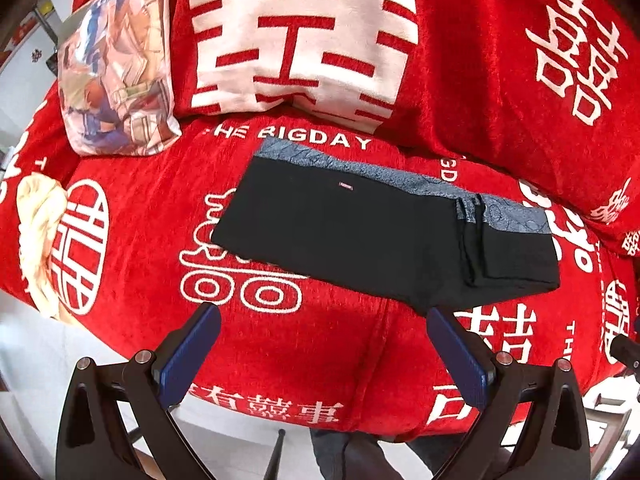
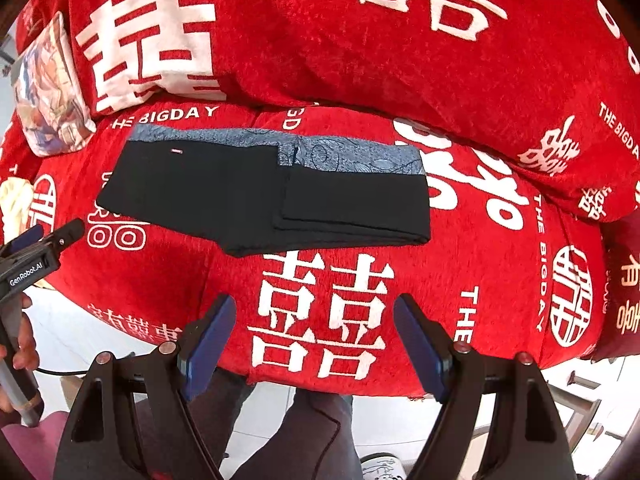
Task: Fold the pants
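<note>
Black pants (image 1: 360, 236) with a blue-grey patterned waistband lie flat on the red sofa seat, their right part folded over in a doubled layer. They also show in the right wrist view (image 2: 240, 196). My left gripper (image 1: 324, 316) is open and empty, held above the seat's front edge just short of the pants' near edge. My right gripper (image 2: 316, 312) is open and empty, in front of the pants and apart from them. The left gripper (image 2: 60, 236) also shows at the left of the right wrist view.
The sofa cover (image 1: 304, 360) is red with white characters. A printed cushion (image 1: 116, 64) leans at the back left, and red back cushions (image 2: 360, 40) stand behind the pants. A cream cloth (image 1: 36, 232) lies at the seat's left end. White floor lies below.
</note>
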A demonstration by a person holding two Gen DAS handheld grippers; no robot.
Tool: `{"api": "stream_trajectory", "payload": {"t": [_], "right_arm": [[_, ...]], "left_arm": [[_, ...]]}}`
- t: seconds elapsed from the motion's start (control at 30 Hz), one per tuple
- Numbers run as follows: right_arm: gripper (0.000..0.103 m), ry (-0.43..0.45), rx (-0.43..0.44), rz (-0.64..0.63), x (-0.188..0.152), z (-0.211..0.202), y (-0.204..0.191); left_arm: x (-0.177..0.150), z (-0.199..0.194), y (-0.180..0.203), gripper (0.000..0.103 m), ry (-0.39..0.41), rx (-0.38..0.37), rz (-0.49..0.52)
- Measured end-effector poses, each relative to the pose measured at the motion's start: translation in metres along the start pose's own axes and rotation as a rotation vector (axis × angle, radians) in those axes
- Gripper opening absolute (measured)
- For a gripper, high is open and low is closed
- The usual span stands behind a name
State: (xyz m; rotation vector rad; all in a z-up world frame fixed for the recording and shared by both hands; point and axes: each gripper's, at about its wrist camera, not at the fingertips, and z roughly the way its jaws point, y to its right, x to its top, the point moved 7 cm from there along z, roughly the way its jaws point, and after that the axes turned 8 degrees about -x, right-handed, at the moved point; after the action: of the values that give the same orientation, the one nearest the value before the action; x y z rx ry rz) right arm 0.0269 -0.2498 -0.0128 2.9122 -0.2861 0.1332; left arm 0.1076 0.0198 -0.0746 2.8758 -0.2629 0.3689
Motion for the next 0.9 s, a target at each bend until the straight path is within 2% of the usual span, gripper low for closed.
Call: {"api": "stream_trajectory", "payload": {"t": [0.3,0.7,0.9], "right_arm": [[0.084,-0.036,-0.008,0.0,0.002,0.008,0.0],[0.084,-0.076,-0.005,-0.001,-0.006,0.018,0.0],[0.084,-0.019,0.015,0.032,-0.001,0.014,0.002]], "left_arm": [[-0.003,0.003,-0.002,0.103,0.003,-0.015,-0.021],[-0.007,0.018,-0.005,0.103,-0.031,-0.038,-0.053],[-0.018,0.033,-0.029,0.103,-0.071,-0.028,-0.125]]}}
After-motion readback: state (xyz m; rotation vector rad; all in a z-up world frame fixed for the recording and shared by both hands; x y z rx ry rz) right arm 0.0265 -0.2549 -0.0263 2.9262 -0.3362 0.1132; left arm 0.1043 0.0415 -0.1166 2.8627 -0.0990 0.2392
